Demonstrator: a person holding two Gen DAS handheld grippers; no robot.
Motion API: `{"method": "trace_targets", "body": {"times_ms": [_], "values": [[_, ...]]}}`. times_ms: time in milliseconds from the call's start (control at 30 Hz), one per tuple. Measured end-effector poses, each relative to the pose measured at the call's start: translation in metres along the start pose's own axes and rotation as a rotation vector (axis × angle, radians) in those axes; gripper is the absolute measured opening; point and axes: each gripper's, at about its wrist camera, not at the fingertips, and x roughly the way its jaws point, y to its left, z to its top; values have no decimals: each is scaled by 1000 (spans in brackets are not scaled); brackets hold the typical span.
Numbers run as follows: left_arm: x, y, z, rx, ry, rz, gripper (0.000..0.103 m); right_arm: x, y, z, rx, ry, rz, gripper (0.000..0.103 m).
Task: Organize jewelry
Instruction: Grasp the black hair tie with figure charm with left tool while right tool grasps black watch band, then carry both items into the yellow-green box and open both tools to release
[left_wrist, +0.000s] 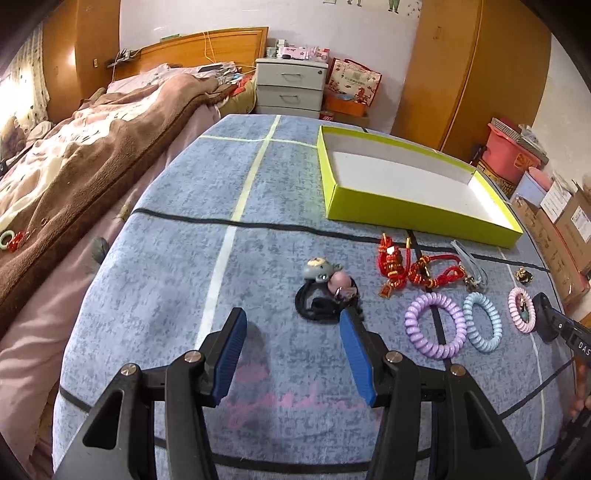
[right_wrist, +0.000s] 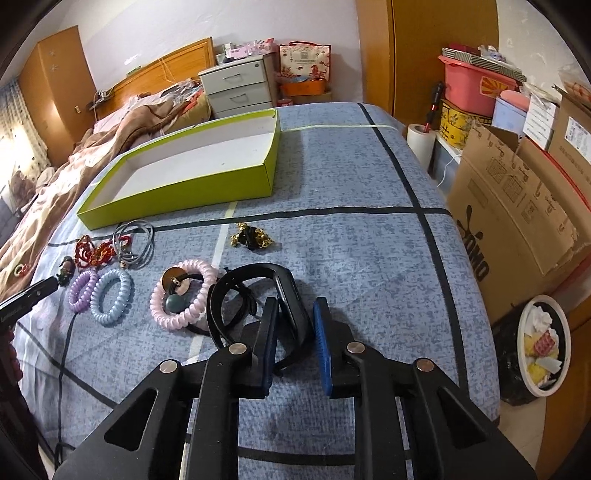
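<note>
While right gripper (right_wrist: 295, 325) jaws straddle black band (right_wrist: 291, 295), not pinching; left gripper (left_wrist: 291, 332) spread, idle. Risk: stiff band slips, snags pink coil (right_wrist: 181, 295).

I am in a home bedroom: an unmade bed (left_wrist: 92, 155), a bedside drawer unit (left_wrist: 290, 88), wooden wardrobes (left_wrist: 469, 70).

blue-grey checked cloth surface (left_wrist: 177, 258), lime-green open box (left_wrist: 334, 192), red knotted charms (left_wrist: 399, 266), purple (left_wrist: 410, 325), blue (left_wrist: 496, 325), pink coil hair ties (right_wrist: 159, 306), black wristband (right_wrist: 218, 317), gold-black trinket (right_wrist: 251, 238)
</note>
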Motion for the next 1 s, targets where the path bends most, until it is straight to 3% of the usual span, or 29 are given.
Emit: {"method": "trace_targets", "body": {"times_ms": [33,233,333,467,767,1000], "values": [[1,0,1,4,0,-2,55,0,1,0,0,-2,2,13],[7,-4,6,11,15,-62,55,-2,-1,-1,10,-13,12,13],[8,-5,9,6,-6,-38,55,-4,2,-2,8,-22,19,13],[16,-5,14,2,14,-66,55,-5,2,-1,16,-28,27,13],[21,-15,16,52,-2,-17,55,-3,3,2,19,-27,37,13],[20,-14,15,63,-2,-12,28,-4,7,5,19,-37,44,13]]}}
